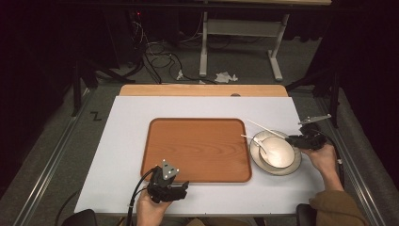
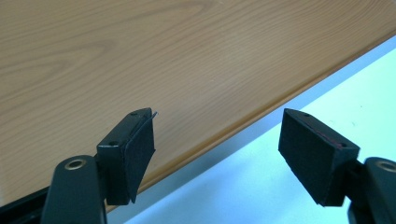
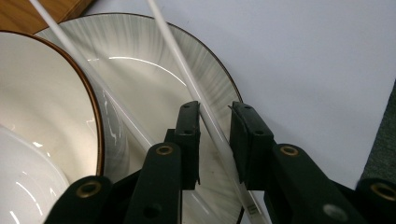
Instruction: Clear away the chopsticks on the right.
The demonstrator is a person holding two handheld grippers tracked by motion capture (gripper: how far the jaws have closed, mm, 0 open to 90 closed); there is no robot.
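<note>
On the white table (image 1: 122, 155), right gripper (image 3: 215, 140) clasps a thin white chopstick (image 3: 187, 79); left gripper (image 2: 217, 154) gapes

Counts — one wooden tray (image 1: 197, 148) on tabletop (image 1: 127, 141); one plate (image 1: 292, 167); one bowl (image 1: 278, 151) on plate; two white chopsticks (image 3: 184, 70); one spoon (image 1: 256, 141) — two claws, left (image 1: 181, 190), right (image 1: 289, 139).

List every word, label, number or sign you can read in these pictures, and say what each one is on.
None can be read.
The chopstick between the right gripper's jaws bears small dark marks near its lower end, too small and blurred to read.
The wooden tray, plate, bowl and left gripper show no lettering.
</note>
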